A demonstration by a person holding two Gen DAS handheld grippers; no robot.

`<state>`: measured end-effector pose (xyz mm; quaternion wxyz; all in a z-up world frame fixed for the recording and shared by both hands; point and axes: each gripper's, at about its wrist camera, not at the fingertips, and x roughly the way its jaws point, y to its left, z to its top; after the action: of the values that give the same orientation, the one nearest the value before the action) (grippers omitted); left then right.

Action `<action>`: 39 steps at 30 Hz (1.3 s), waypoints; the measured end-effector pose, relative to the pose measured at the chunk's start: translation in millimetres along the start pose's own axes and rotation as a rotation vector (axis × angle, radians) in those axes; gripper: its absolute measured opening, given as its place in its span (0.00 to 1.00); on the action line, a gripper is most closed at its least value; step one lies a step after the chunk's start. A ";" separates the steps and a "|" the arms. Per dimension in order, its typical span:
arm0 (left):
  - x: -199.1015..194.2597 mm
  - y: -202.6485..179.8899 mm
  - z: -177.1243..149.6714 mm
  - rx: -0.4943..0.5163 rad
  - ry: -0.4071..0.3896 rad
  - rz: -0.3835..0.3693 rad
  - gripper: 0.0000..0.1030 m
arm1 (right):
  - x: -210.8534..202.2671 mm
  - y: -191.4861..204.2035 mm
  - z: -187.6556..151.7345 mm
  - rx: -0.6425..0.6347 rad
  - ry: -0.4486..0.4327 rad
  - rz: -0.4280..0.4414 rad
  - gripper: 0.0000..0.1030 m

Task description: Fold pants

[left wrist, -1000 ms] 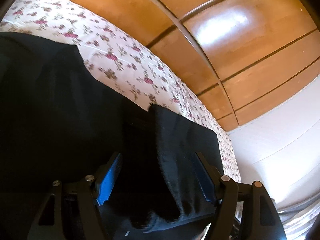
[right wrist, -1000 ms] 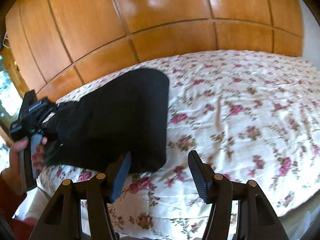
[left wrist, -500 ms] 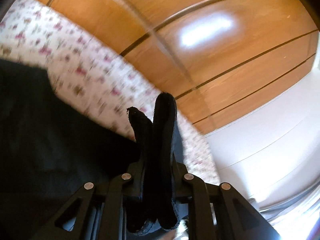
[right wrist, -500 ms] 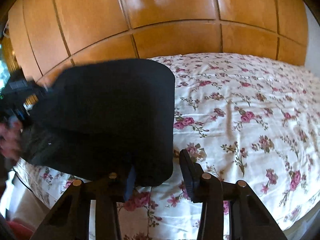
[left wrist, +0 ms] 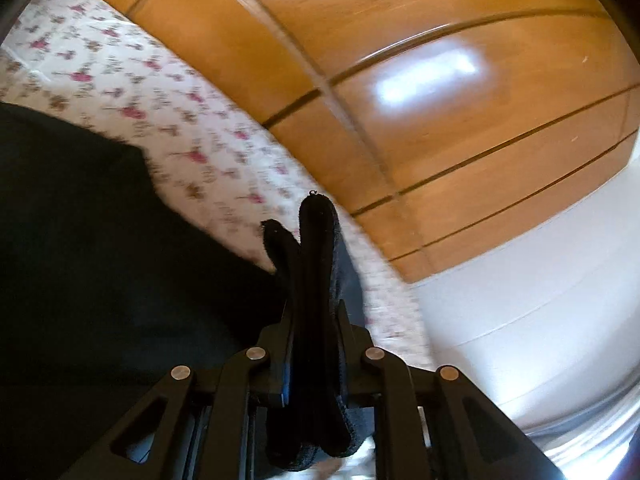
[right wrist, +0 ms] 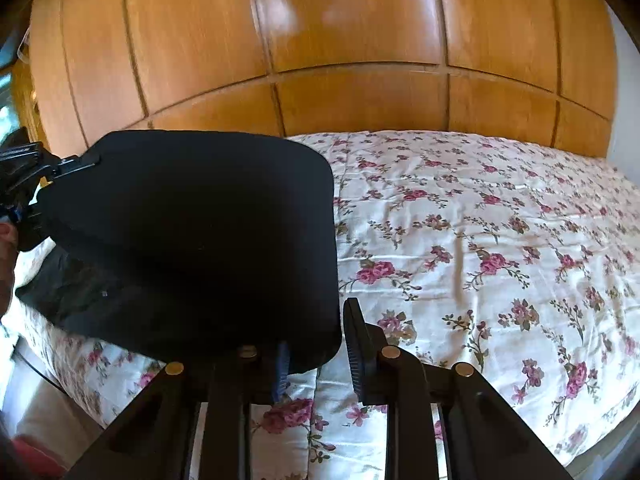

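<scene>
The black pants [right wrist: 192, 232] lie on the floral bedspread [right wrist: 480, 240] at the bed's left side, with their left end raised. My left gripper [left wrist: 312, 344] is shut on a bunched edge of the pants [left wrist: 316, 248], which sticks up between its fingers; the rest of the cloth [left wrist: 100, 260] spreads to its left. In the right wrist view the left gripper [right wrist: 32, 184] holds the pants' far left corner in the air. My right gripper [right wrist: 316, 344] is partly closed at the pants' near right corner; its left finger is half hidden under the cloth and the gap holds no fabric.
A wooden panelled wardrobe [right wrist: 320, 40] stands behind the bed. A white wall [left wrist: 540, 300] is to the right in the left wrist view. The bed's right side is bare floral cover. The bed's near edge runs under my right gripper.
My left gripper closed on the pants' edge and lifted it. My right gripper moved toward the pants' near corner and its jaws narrowed.
</scene>
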<state>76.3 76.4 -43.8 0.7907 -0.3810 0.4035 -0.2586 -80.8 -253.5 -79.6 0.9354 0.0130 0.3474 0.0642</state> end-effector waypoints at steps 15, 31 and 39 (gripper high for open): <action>21.4 54.3 -42.7 0.141 -0.064 0.135 0.17 | -31.6 -2.5 20.9 -0.063 -0.006 0.126 0.36; 2.6 45.2 -43.5 0.183 -0.109 0.200 0.15 | 51.5 19.8 108.3 -0.025 0.081 0.211 0.14; 17.1 54.6 -43.3 0.238 -0.125 0.226 0.27 | 112.0 2.6 86.9 0.063 0.080 0.106 0.00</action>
<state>54.9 78.5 -112.3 0.8778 -0.2525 0.3602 -0.1897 59.6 -234.6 -86.1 0.9151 0.0585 0.3854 0.1033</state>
